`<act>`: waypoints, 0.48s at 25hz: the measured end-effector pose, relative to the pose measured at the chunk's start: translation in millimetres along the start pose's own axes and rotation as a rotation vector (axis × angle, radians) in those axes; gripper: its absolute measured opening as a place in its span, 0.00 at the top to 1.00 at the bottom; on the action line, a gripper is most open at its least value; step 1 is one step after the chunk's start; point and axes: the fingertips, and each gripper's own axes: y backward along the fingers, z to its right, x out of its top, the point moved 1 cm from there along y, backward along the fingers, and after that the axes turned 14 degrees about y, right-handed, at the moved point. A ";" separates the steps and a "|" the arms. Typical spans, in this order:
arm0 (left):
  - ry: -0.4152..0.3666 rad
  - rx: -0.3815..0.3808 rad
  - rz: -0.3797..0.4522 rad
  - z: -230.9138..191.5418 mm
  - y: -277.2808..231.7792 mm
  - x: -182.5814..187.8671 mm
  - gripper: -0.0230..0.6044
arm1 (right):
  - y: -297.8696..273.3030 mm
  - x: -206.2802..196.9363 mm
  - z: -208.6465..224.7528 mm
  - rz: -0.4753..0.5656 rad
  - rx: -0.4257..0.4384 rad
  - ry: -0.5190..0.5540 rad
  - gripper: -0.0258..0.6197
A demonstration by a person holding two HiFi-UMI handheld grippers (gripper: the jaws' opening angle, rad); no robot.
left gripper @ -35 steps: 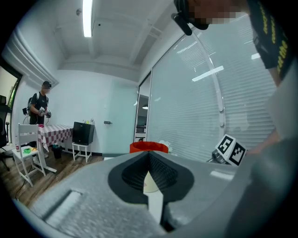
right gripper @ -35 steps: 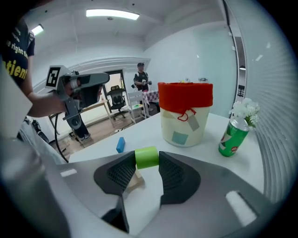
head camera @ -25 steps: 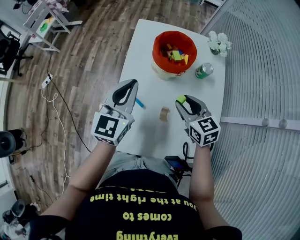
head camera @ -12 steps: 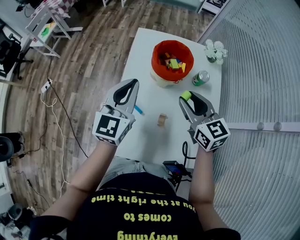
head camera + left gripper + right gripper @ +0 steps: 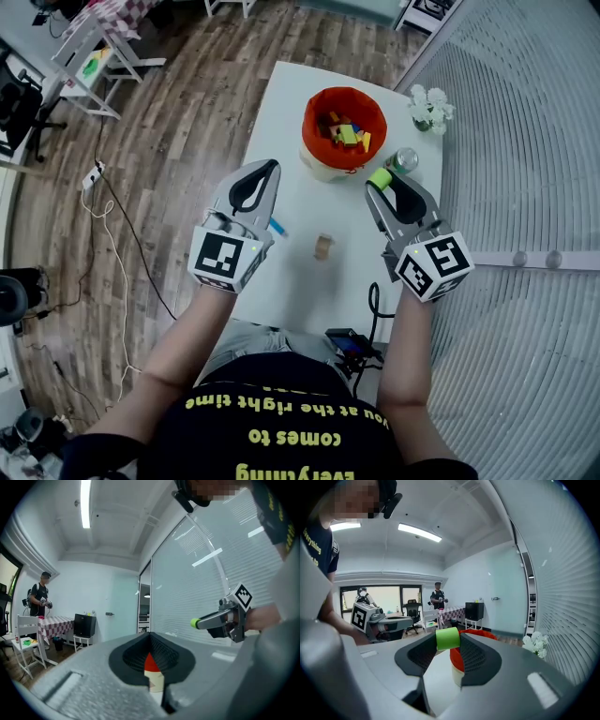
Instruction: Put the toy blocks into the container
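One green block, shirt reading "comes to"

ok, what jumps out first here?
The green block pinched at the tips of the right gripper, close to the red container at the far end of the table, which has blocks in it. Then a lone wooden block on the white table, nearer the person.

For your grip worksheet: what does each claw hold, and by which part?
The right claw pinches a green block by opposite sides, at its tips. The left claw is shut, empty.
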 end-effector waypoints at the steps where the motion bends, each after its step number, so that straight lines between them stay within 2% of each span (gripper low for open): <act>1: 0.000 0.001 -0.001 -0.4 -1.1 -0.8 0.96 | -2.3 2.8 2.7 0.004 0.000 0.005 0.71; 12: 0.002 0.016 -0.017 -8.1 -10.2 -8.4 0.96 | -41.8 25.1 28.5 0.031 0.030 0.045 0.71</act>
